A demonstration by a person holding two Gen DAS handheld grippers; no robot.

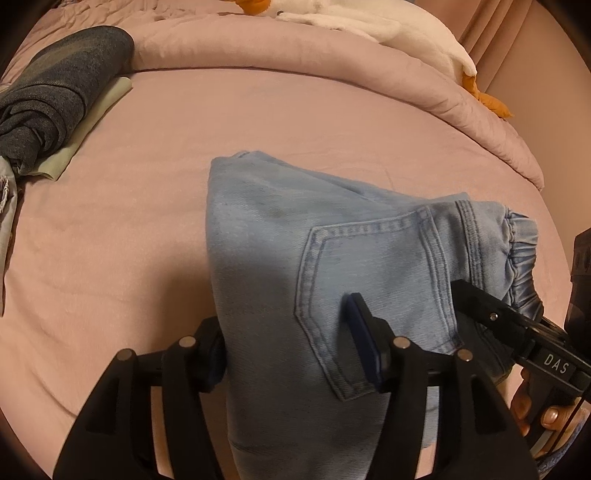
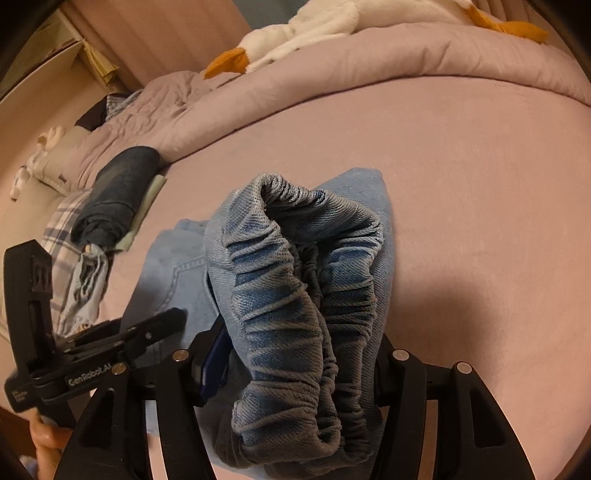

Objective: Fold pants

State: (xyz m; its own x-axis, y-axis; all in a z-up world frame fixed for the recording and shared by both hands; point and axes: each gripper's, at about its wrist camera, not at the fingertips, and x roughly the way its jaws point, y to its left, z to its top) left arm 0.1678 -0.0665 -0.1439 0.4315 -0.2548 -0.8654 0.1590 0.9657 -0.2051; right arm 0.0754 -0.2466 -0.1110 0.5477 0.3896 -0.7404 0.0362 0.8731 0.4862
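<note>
Left wrist view: no container shows here, only a pink-sheeted bed (image 1: 129, 206) that carries everything. The light blue denim pants (image 1: 266, 236) lie folded on the sheet at centre, their long axis running from the near edge of the view away to a far folded corner. A stitched back pocket (image 1: 373, 280) faces up and the gathered elastic waistband (image 1: 517, 258) points right. The left gripper (image 1: 288, 350) pinches the near part of the pants between its black fingers, one finger (image 1: 207, 354) at the left fold edge and the other on the pocket. The right gripper (image 1: 476, 306) reaches in from the right and touches the cloth under the waistband. Open sheet spreads left of and beyond the pants. Far left sits a rolled dark grey garment (image 1: 62, 92) on a pale green folded cloth (image 1: 92, 125); a rolled pink quilt (image 1: 295, 55) borders the far side, with a white plush goose (image 1: 388, 26) on it.

Right wrist view: the pants (image 2: 184, 266) rise between the fingers of the right gripper (image 2: 295, 369), which clamps the bunched waistband (image 2: 306, 280), its opening facing the camera. The pants' far corner points away across the bed (image 2: 461, 192), and bare sheet lies to the right and far side. The left gripper (image 2: 155, 325) lies low at left on the denim. The dark grey roll (image 2: 118, 192) and a plaid cloth (image 2: 62, 229) crowd the left edge, and the quilt (image 2: 369, 62) with the goose (image 2: 314, 26) lines the far side
</note>
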